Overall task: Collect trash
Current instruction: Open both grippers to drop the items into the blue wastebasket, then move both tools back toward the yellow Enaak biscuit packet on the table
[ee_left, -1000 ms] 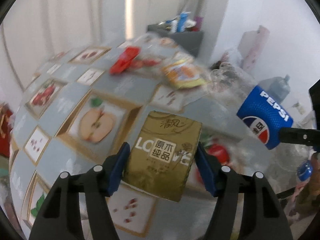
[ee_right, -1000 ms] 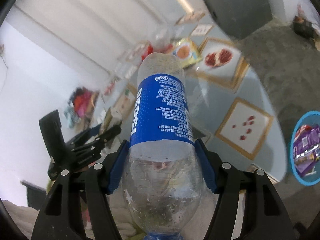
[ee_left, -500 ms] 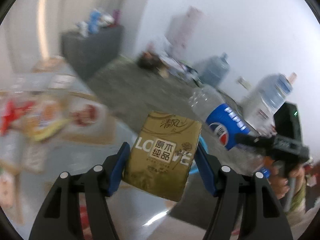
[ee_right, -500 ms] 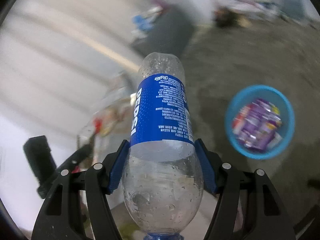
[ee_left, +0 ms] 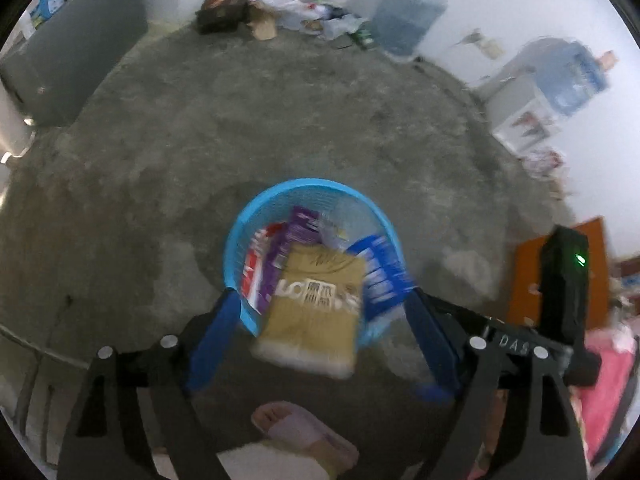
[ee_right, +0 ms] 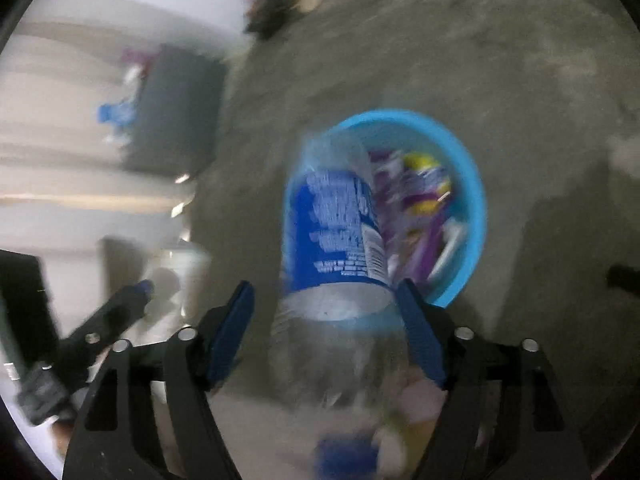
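Note:
A blue plastic basket (ee_left: 256,208) stands on the concrete floor with several wrappers in it. My left gripper (ee_left: 322,296) points down over it and its jaws are opening. A gold tissue pack (ee_left: 316,312) hangs blurred between them with a gap on each side. In the right wrist view the same basket (ee_right: 472,184) lies just ahead. My right gripper (ee_right: 324,288) is opening too, and the Pepsi bottle (ee_right: 336,224) sits loose between its pads, neck toward the basket. That bottle (ee_left: 380,276) also shows beside the pack.
A person's foot in a pale slipper (ee_left: 304,432) stands just below the basket. A grey cabinet (ee_left: 80,52) is at the far left. Large water jugs (ee_left: 408,12) and loose clutter (ee_left: 280,12) line the far wall. Bare concrete floor surrounds the basket.
Both grippers swung away from the table and tipped down over the blue basket. Their jaws have spread, and the tissue pack and the bottle are no longer pinched.

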Tool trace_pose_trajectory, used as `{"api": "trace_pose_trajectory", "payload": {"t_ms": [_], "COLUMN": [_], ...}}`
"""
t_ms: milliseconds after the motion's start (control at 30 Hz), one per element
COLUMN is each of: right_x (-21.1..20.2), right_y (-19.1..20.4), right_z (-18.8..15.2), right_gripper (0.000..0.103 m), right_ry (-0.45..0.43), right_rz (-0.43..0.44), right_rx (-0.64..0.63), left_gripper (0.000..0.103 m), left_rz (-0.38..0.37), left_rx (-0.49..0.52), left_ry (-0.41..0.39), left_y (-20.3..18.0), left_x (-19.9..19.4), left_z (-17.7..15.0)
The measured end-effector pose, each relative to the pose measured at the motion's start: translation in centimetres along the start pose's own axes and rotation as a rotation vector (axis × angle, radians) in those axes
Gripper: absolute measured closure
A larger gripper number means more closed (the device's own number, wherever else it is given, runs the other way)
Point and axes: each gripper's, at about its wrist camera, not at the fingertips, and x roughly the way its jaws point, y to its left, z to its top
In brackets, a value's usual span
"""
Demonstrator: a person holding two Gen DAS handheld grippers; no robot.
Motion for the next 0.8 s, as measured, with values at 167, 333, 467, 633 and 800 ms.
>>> {"api": "trace_pose_trajectory", "payload": {"t_ms": [167, 333, 467, 633, 800], "right_x": [-0.3, -0.4, -1.1, -2.2, -2.9], "right_y": [-1.5, -1.7, -0.7, 2.3, 5.7], "right_z": [-0.4, -0.4, -0.4, -1.3, -2.5], "right_gripper": [0.032, 0.032, 0.032, 0.032, 0.032], "right_ry": [-0.004, -0.014, -0.031, -0.059, -0.078], "right_rz": [0.032, 0.033, 0.071, 0.075, 0.088], "right_rx": [0.034, 0.018, -0.027, -0.156, -0.289], "left_gripper": [0.021, 0.021, 0.021, 0.021, 0.021], "left_rz": [-0.024, 0.003, -0.002, 0.014, 0.064], "left_rx": [-0.036, -0.029, -0.039, -0.052, -0.099], "left_ry": [-0.012, -0.053, -0.118, -0.215, -0.321], "left_y": [0.5, 0.8, 1.0, 2.2, 5.0], "left_x": [0.4, -1.7, -4.9, -10.0, -15.5], "left_z": [-0.2, -1.1, -1.9, -4.1, -8.3]}}
